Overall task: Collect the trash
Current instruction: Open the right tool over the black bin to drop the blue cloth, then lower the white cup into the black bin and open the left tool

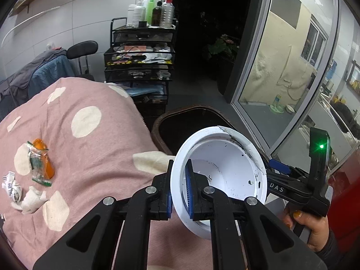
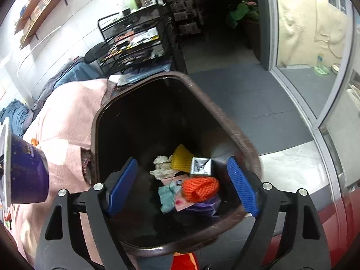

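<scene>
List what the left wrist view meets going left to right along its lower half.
Crumpled white paper → orange wrapper → left claw shut on the white cup's rim → right claw's body → the hand holding it.

The paper cup (image 1: pixel 225 175) looks smooth and white inside, faintly glossy, flecked with dark residue; its outer wall (image 2: pixel 29 175) is glossy purple print. The left hand-held gripper (image 1: pixel 180 193) is matt black plastic with ribbed blue rubbery pads (image 1: pixel 188 186) and shiny metal pivot pins. The bed cover (image 1: pixel 90 139) is soft, matt pink cloth with cream patches. On it lie crumpled white paper (image 1: pixel 12 186) and a glossy clear-and-orange plastic wrapper (image 1: pixel 41 162). The bin (image 2: pixel 238 132) is brown plastic, scuffed along its rim, holding orange foam netting (image 2: pixel 200 189).
</scene>
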{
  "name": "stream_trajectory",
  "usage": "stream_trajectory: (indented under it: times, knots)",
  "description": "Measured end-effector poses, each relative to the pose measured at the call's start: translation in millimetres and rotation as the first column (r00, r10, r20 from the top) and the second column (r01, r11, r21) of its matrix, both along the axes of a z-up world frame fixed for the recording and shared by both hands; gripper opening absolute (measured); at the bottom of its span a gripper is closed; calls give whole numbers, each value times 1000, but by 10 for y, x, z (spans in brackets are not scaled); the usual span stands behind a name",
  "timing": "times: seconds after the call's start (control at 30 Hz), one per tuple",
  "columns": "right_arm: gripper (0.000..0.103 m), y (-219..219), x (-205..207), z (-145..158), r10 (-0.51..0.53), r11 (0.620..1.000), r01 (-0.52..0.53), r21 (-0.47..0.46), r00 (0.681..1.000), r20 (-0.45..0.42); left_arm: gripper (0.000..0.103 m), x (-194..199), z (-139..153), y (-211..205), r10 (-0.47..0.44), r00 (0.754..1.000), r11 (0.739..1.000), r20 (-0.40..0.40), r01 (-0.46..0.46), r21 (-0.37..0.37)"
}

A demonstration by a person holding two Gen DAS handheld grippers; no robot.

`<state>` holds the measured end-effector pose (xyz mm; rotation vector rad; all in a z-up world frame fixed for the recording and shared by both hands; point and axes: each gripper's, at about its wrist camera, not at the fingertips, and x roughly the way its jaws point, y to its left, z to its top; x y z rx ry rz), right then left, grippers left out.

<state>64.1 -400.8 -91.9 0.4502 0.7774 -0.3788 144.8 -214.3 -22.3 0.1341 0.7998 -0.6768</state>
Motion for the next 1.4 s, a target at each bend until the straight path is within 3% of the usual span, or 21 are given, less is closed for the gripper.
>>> stream_trajectory:
  times: [0.57, 0.93, 0.97, 1.07, 1.1, 1.4]
  knots:
    - [85, -275, -239, 160, -90, 996, 91, -23, 995, 39, 10, 86, -259, -679, -111, 992, 983, -60, 118, 138]
    - [85, -341, -288, 166, -103, 994, 104, -23, 994, 38, 12, 133, -389, -907, -116, 990, 971, -74, 129, 202]
    - [85, -344, -289, 165, -104, 994, 105, -23, 994, 38, 18, 125, -394, -917, -121, 990, 969, -72, 133, 207]
    - [88, -363, -293, 158, -112, 993, 113, -22, 993, 40, 69, 80, -384, -925, -120, 992, 966, -25, 123, 229]
    - [89, -376, -306, 155, -116, 993, 116, -21, 992, 42, 78, 62, -365, -912, -119, 993, 967, 0, 115, 227]
    - [92, -392, -320, 160, -123, 992, 124, -19, 991, 62, 90, -40, -175, -752, -101, 992, 976, 76, 84, 201]
